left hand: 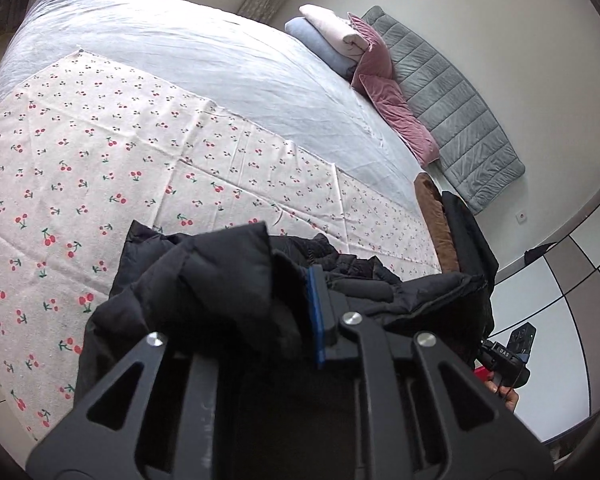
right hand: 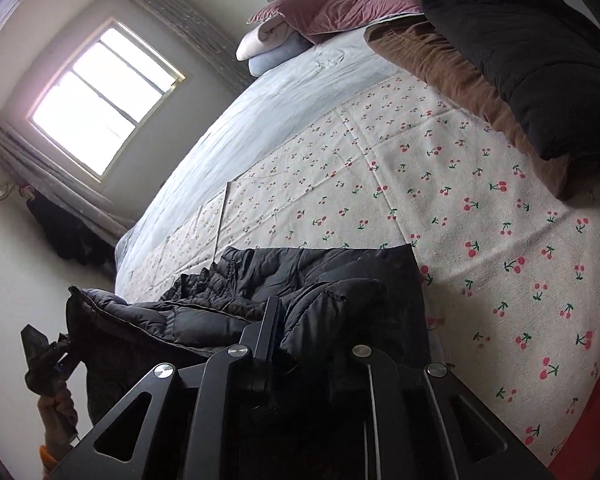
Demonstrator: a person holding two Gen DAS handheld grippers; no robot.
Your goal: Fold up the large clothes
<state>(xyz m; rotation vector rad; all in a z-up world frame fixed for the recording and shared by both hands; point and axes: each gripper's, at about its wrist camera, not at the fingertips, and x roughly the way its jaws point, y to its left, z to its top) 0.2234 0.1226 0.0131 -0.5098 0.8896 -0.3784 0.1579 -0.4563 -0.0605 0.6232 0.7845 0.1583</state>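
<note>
While both grippers grip the black puffer jacket [left hand: 228,280] at the near edge of the bed, its bulk hangs bunched between them, partly resting on the cherry-print sheet [left hand: 100,152]. Left gripper [left hand: 260,300]: jaws clamped on a thick fold of the jacket; the fabric covers one finger, the blue-padded one shows. Right gripper [right hand: 300,328]: jaws clamped on another padded section, fabric wedged between the fingers and hiding the right-hand one. In the right wrist view the jacket [right hand: 300,280] trails leftward off the bed edge toward the other gripper.

Surroundings: pale blue bedsheet [left hand: 220,52] beyond the cherry cloth. At the head of the bed, pink cushions [left hand: 384,88] lean on a grey quilted headboard [left hand: 460,108], with rolled white and blue blankets [left hand: 332,36] beside them. A brown garment [right hand: 452,68] and a second black garment [right hand: 532,60] lie stacked on the right side of the bed, the black on top, well apart from the jacket. Window [right hand: 104,96] with curtains on the far wall.
</note>
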